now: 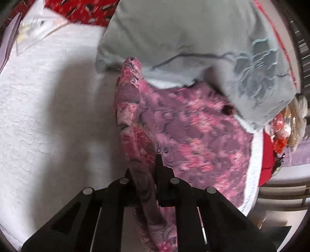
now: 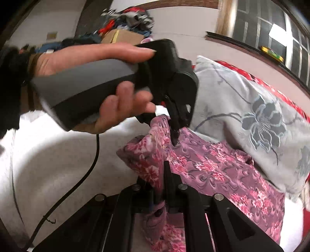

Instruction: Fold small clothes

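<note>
A pink and purple floral garment [image 1: 193, 135] lies on a white bedspread [image 1: 48, 116], its far edge tucked under a pale blue pillow [image 1: 193, 38]. My left gripper [image 1: 144, 167] is shut on a raised fold along the garment's left edge. In the right wrist view a hand [image 2: 87, 56] holds that left gripper [image 2: 174, 140], pinching the garment [image 2: 213, 166] and lifting a peak of cloth. My right gripper [image 2: 161, 178] is shut on the same edge nearer the camera, with cloth bunched between its fingers.
The flowered pillow [image 2: 251, 116] leans over the garment's far side. Red patterned fabric [image 1: 87, 11] lies beyond the bedspread [image 2: 58, 155]. A doll [image 1: 290, 120] sits at the bed's right edge. A black cable [image 2: 93, 160] hangs from the left gripper. Clutter [image 2: 126, 25] is piled by the wall.
</note>
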Demonstrator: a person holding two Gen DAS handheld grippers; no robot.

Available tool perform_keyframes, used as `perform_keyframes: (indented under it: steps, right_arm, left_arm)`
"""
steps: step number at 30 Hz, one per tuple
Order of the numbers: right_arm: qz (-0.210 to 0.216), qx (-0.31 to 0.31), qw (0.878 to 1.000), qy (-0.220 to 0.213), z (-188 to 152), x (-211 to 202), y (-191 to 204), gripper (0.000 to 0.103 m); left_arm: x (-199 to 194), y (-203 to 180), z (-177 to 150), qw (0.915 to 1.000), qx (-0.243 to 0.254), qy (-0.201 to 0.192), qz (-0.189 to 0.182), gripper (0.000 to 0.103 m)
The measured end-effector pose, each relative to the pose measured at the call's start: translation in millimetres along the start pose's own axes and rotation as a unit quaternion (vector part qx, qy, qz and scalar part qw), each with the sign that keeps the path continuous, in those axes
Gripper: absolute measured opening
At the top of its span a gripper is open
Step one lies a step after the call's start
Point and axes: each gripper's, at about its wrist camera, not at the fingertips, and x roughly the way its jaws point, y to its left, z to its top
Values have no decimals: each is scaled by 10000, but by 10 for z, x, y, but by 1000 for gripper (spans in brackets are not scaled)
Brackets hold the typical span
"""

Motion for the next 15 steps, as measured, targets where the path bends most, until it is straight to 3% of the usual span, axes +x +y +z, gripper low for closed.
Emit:
perform_keyframes:
  steps: [8, 15]
  right_arm:
    - [74, 1075, 9938, -285, -75, -389, -608, 6]
    - [6, 2139, 9761, -383, -367, -719, -1272, 5]
  left_arm:
    - [-199, -767, -73, 9986, 475, -233, 20, 6]
    - [-16, -1668, -203, 9941, 1050, -257, 115, 6]
